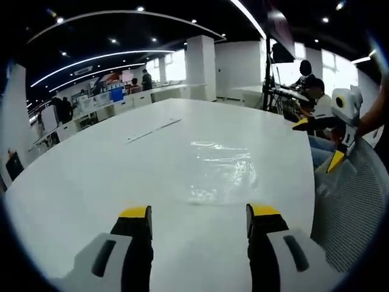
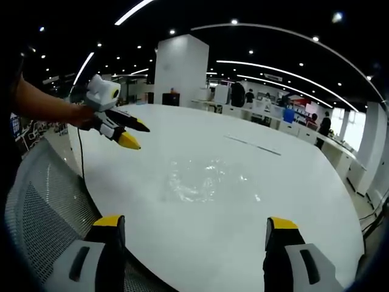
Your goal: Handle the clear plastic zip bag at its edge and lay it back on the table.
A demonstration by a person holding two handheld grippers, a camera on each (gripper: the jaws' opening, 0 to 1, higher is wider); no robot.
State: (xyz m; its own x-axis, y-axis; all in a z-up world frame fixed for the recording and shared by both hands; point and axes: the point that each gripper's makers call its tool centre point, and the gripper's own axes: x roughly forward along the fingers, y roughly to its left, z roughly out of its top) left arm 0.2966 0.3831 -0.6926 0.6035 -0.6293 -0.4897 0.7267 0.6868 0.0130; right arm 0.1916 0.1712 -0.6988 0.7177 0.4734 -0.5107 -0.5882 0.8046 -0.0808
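Both claws, left and right, gape empty before the flat zip bag.

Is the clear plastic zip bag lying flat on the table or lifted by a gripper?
Lying flat: the clear plastic zip bag rests on the white table, with no gripper touching it.

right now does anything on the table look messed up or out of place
Nothing stands out. The clear zip bag lies flat on the white table, a little crinkled, with nothing spilled. Both hand-held grippers, left and right, are open and apart from it.
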